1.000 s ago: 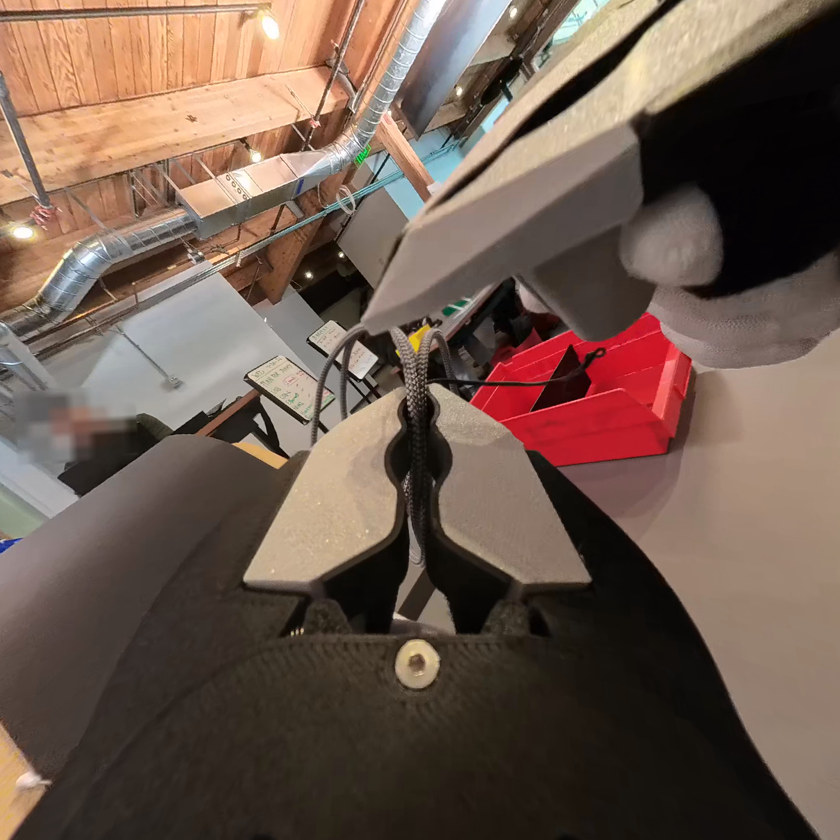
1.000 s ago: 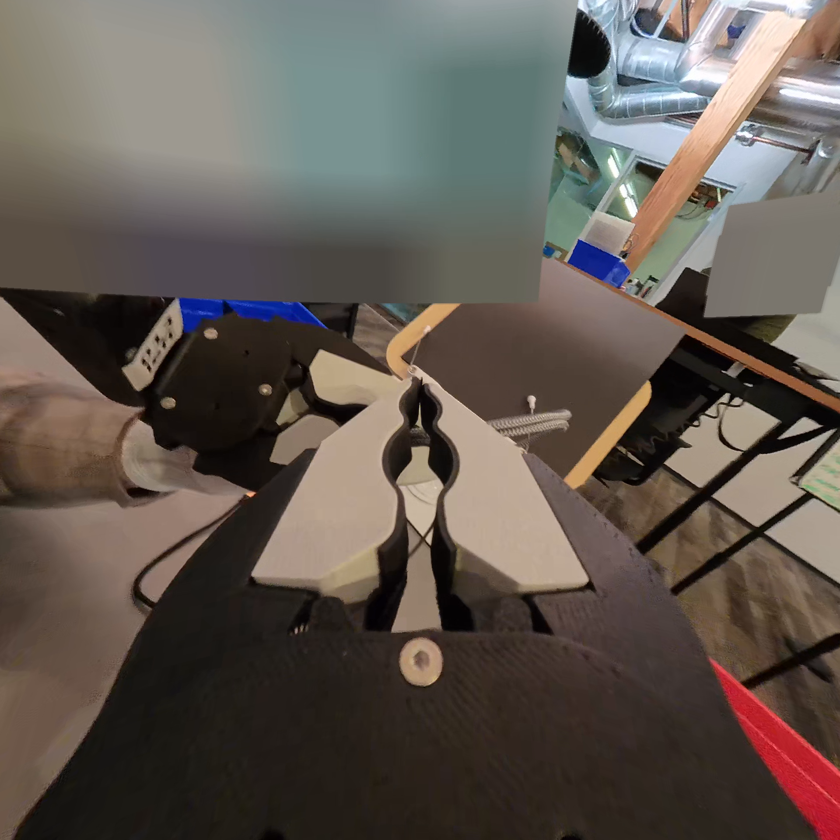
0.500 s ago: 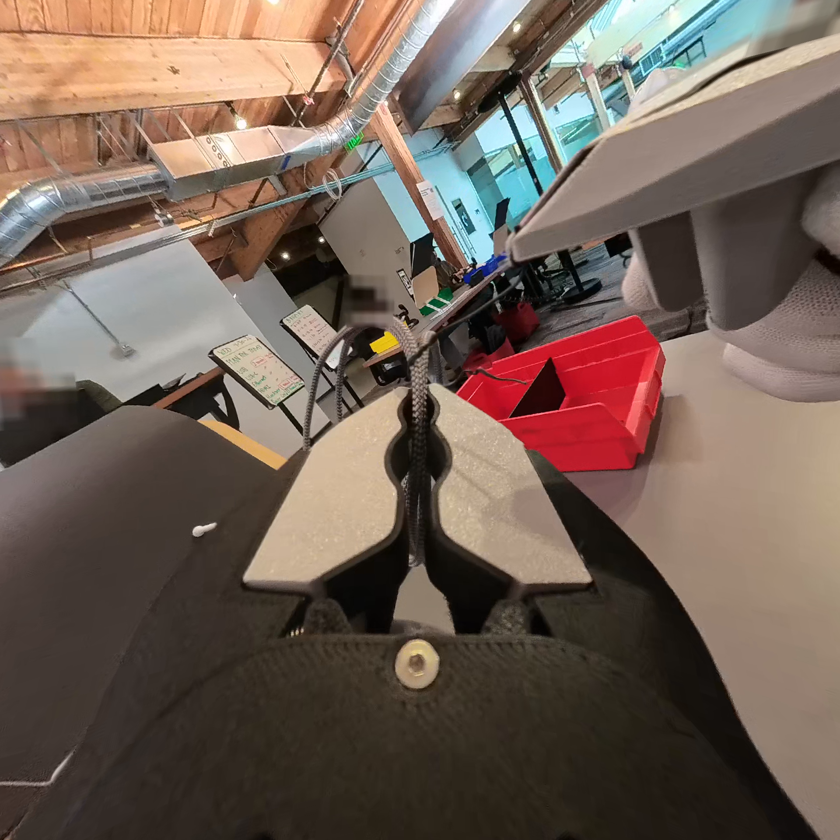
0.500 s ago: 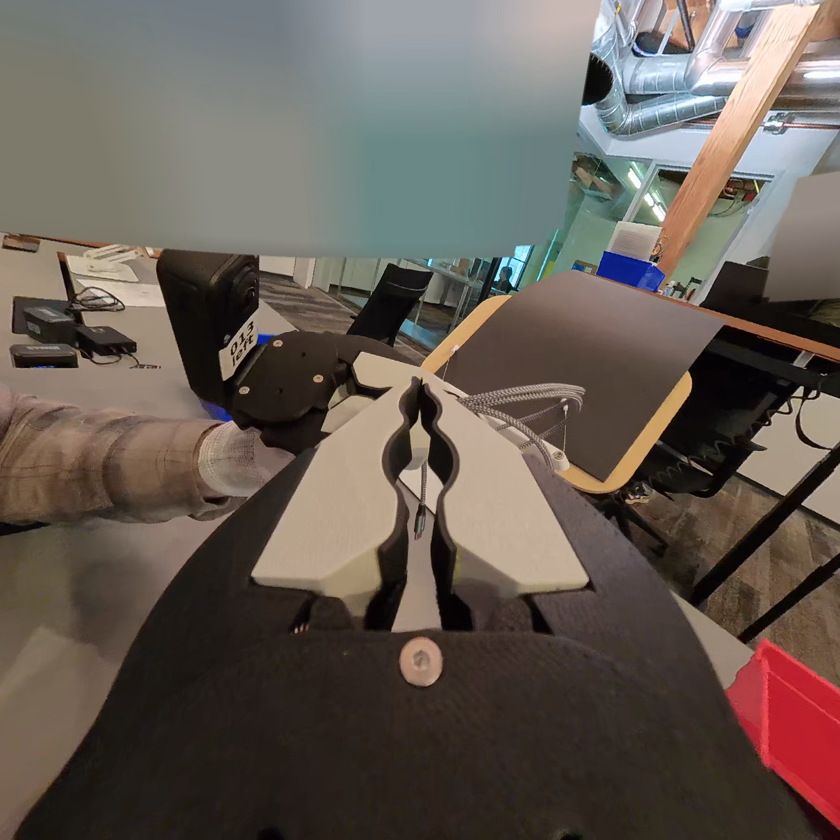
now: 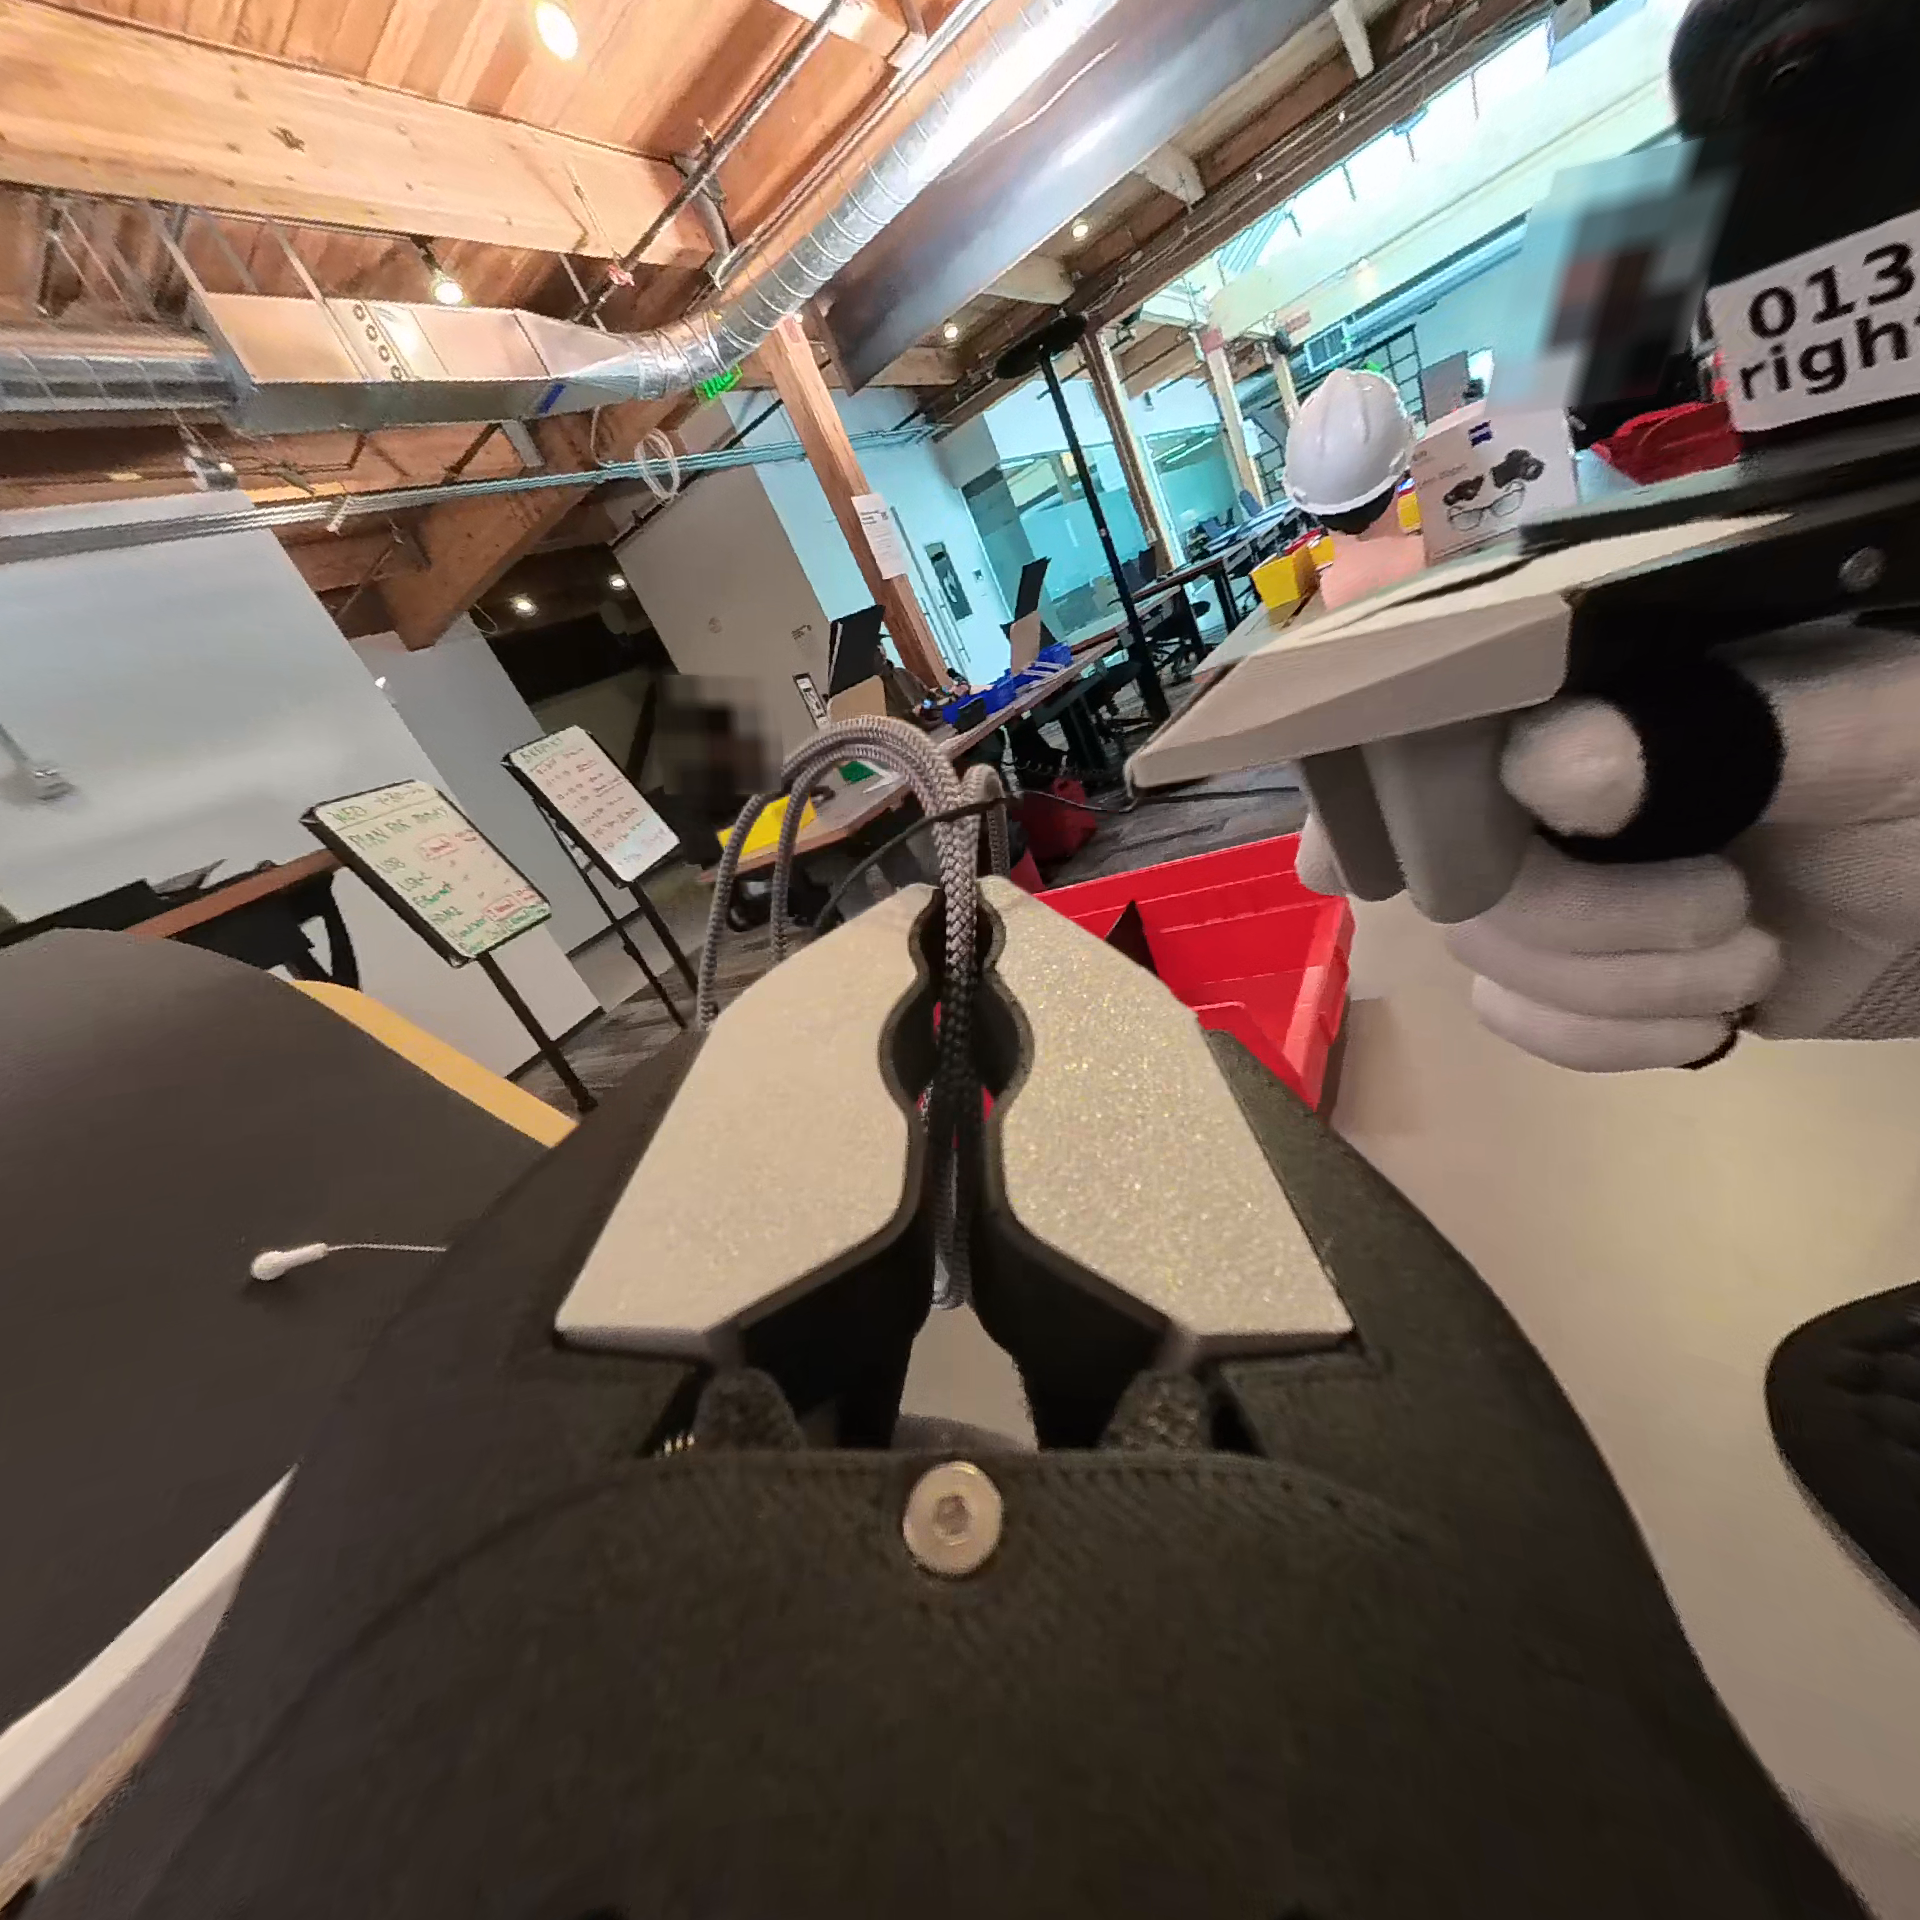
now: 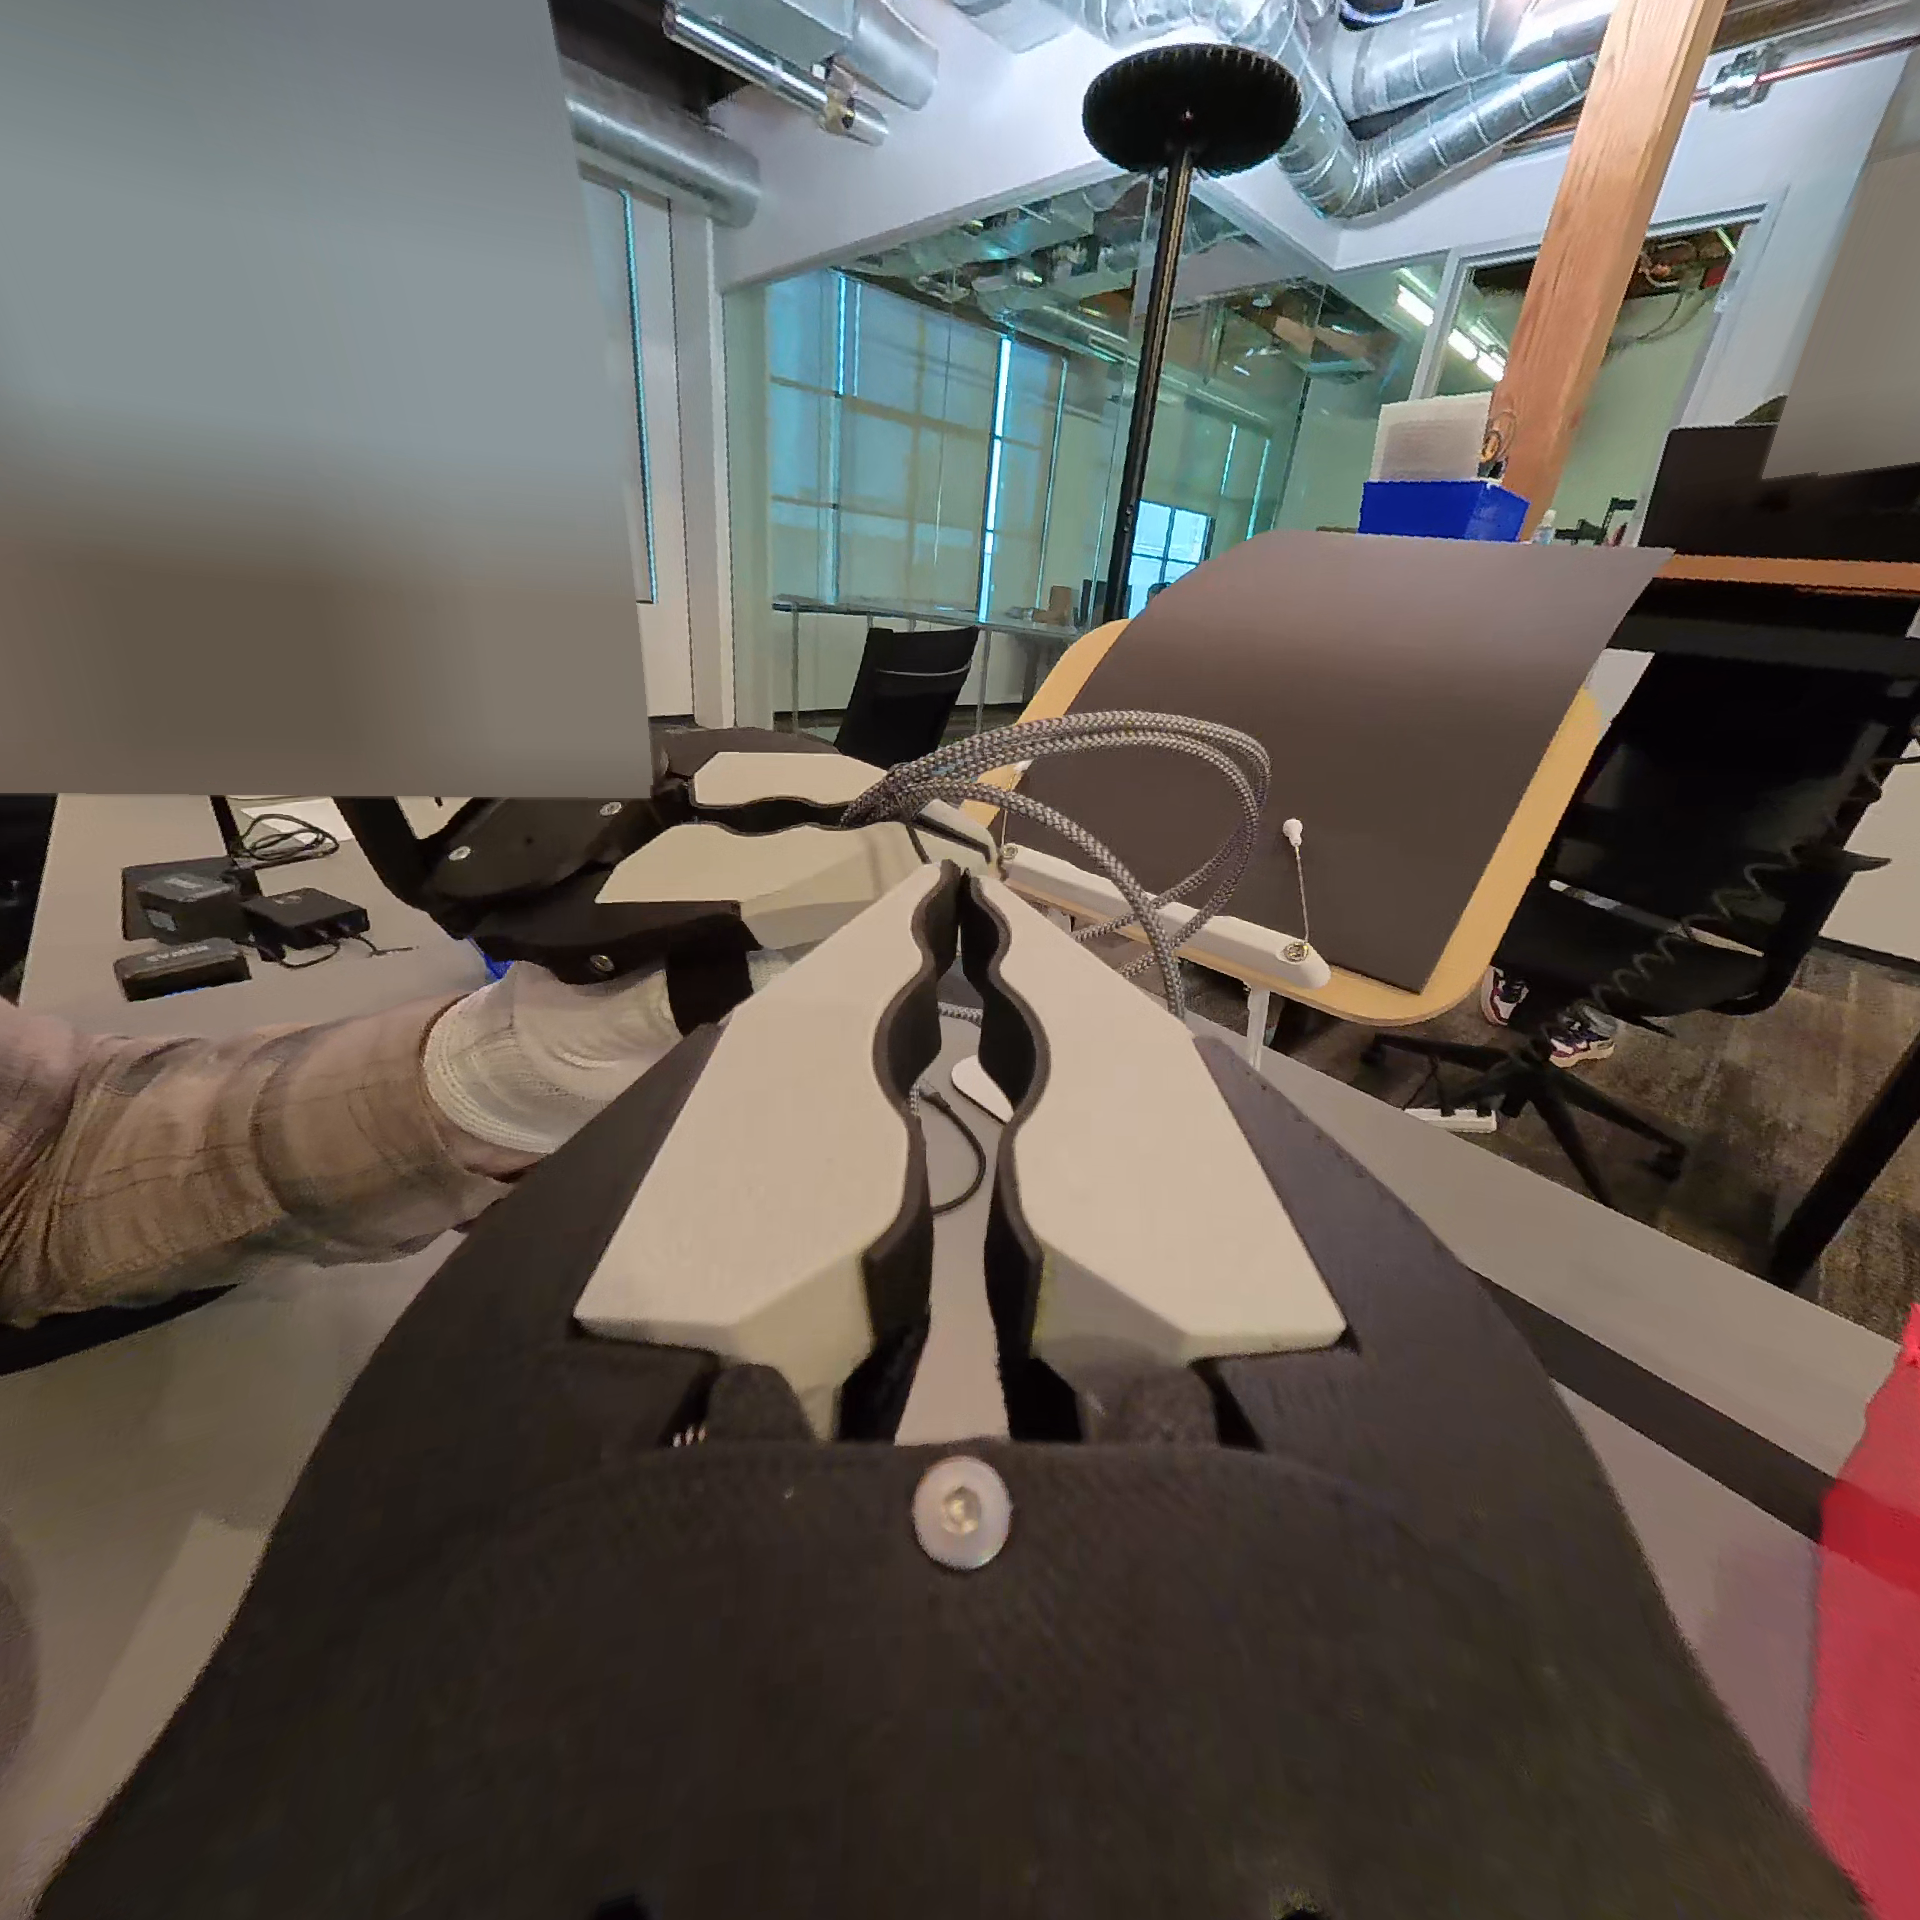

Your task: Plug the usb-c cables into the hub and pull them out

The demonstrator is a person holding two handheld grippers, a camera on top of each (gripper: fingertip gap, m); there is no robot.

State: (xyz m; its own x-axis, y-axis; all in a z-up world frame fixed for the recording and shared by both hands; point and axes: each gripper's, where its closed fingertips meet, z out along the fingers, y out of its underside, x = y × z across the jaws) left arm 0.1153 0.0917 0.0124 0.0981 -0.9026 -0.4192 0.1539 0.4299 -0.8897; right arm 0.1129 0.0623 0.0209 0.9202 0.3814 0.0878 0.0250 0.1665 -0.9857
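My left gripper (image 5: 961,904) is shut on a bundle of grey braided usb-c cables (image 5: 862,758) that loops up out of its tips. In the right wrist view the left gripper (image 6: 883,821) shows at the left, and the cables (image 6: 1195,748) arc from it to the right and drop behind my right finger. My right gripper (image 6: 958,883) is shut, with nothing seen clamped at its tips. A thin black cable (image 6: 971,1158) lies on the table below its jaws. In the left wrist view the right gripper (image 5: 1153,764) is up and to the right, in a white-gloved hand (image 5: 1621,935). I cannot pick out the hub.
A red bin (image 5: 1236,935) stands on the grey table (image 5: 1558,1247) beyond the left gripper. A dark sheet on a tan board (image 6: 1351,727) stands past the table edge, with an office chair (image 6: 1683,883) beside it. Small black boxes (image 6: 301,914) lie on a far table. Only a small space, under 4 cm, lies between the two pairs of fingers.
Both grippers have tipped down from the ceiling toward level. The right gripper has drawn away to the right of the left one. The left stays shut on the cables.
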